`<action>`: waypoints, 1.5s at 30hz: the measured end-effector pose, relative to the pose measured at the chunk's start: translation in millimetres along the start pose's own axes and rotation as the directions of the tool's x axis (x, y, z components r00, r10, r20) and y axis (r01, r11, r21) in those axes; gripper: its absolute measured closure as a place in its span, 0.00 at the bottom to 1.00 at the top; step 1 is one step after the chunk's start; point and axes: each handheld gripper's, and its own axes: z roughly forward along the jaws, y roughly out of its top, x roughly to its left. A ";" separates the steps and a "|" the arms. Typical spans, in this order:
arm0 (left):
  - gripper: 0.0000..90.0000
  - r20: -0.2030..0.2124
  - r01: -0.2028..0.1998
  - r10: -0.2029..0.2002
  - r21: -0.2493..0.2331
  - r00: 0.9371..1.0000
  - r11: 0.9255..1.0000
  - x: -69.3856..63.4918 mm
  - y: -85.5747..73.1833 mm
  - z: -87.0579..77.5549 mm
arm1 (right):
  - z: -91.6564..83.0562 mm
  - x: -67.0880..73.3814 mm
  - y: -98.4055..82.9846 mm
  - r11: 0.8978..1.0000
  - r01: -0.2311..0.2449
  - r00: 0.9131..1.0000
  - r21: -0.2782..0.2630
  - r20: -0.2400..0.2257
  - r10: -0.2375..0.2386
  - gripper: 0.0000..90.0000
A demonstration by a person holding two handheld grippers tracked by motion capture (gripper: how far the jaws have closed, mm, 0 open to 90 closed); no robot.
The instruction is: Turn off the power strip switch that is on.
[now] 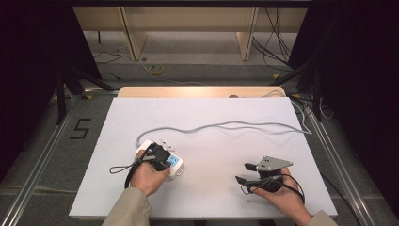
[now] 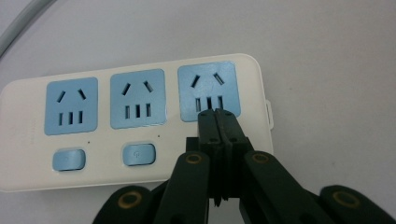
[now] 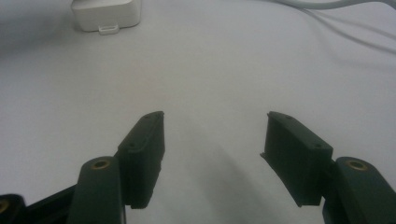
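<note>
A white power strip (image 1: 177, 163) with three blue sockets and two blue buttons lies at the left of the white table top (image 1: 211, 197). My left gripper (image 1: 164, 161) hovers over it, held in a hand. In the left gripper view its jaws are shut with nothing between them, and the left gripper (image 2: 217, 113) has its tips over the lower edge of the rightmost socket (image 2: 209, 88) of the strip (image 2: 102, 135). A grey cable (image 1: 226, 125) runs from the strip to the right. My right gripper (image 1: 241, 172) rests open at the front right, and table shows between the jaws of the right gripper (image 3: 215, 123).
The strip's end (image 3: 106, 14) and the cable (image 3: 327, 4) lie far ahead in the right gripper view. A small white piece (image 1: 163, 142) lies behind the strip. Metal rails (image 1: 329, 146) flank the table. Loose cables (image 1: 157, 69) and wooden legs (image 1: 134, 37) are on the floor beyond.
</note>
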 end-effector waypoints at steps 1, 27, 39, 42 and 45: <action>1.00 0.000 0.001 -0.001 0.000 1.000 1.000 -0.4 0.0 0.1 | 0.0 0.0 0.0 1.000 0.000 1.000 0.000 0.000 0.000 0.43; 1.00 0.003 -0.011 0.011 -0.014 1.000 1.000 -0.9 -3.0 0.1 | 0.4 0.6 -0.1 1.000 0.001 1.000 0.000 -0.001 -0.001 0.43; 1.00 -0.009 -0.022 0.022 -0.004 1.000 1.000 -2.7 -2.8 0.7 | 0.1 1.0 -0.1 1.000 0.002 1.000 0.002 -0.003 -0.002 0.43; 1.00 -0.005 -0.019 0.019 -0.006 1.000 1.000 -2.2 -3.1 0.7 | 0.1 0.8 -0.2 1.000 0.002 1.000 0.002 -0.003 -0.002 0.43; 1.00 -0.005 -0.016 0.016 -0.007 1.000 1.000 -2.3 -3.2 0.6 | 0.1 0.6 -0.1 1.000 0.004 1.000 0.000 -0.004 -0.004 0.43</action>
